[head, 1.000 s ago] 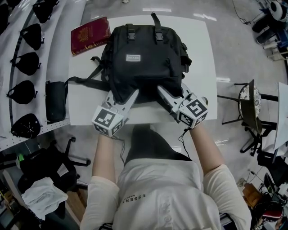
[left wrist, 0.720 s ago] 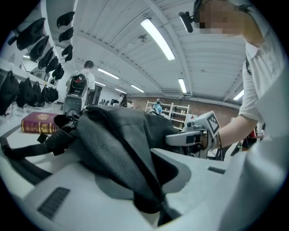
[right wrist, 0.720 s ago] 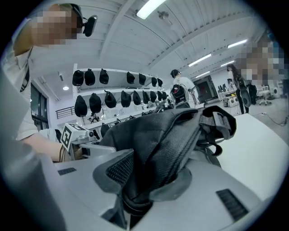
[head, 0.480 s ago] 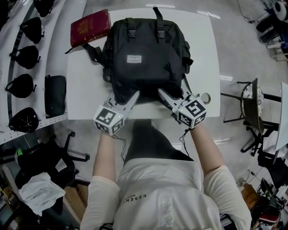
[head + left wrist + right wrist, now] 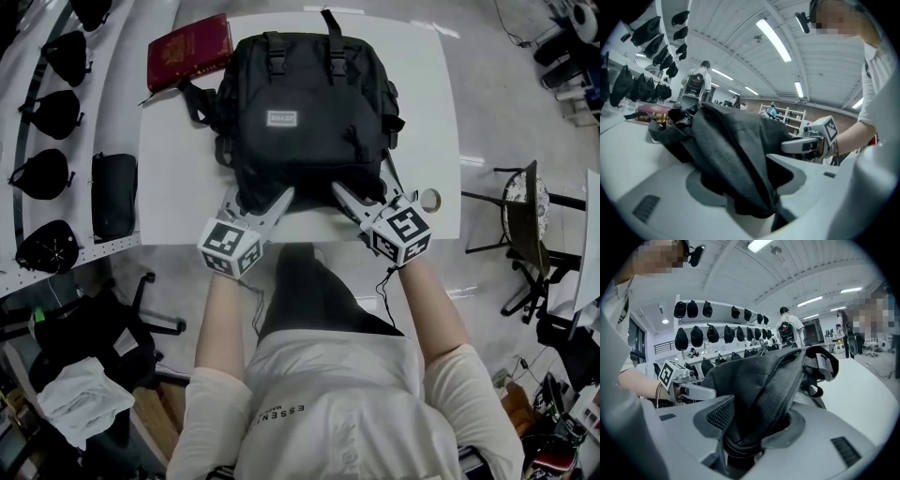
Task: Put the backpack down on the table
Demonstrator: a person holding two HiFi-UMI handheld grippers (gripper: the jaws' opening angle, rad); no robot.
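Observation:
The black backpack lies flat on the white table, top end away from me. My left gripper and right gripper are at its near bottom edge, one at each corner. In the left gripper view a fold of backpack fabric hangs loosely between the opening jaws of the left gripper, with a dark gap beside it. In the right gripper view the jaws of the right gripper are also opening, with the backpack corner sitting slack between them.
A red book lies at the table's far left corner, a tape roll at its right edge. A black pouch and dark caps sit on the rack to the left. A chair stands to the right.
The backpack has come down and settled flat on the table, its left strap drawn in. Both grippers sank a little with it.

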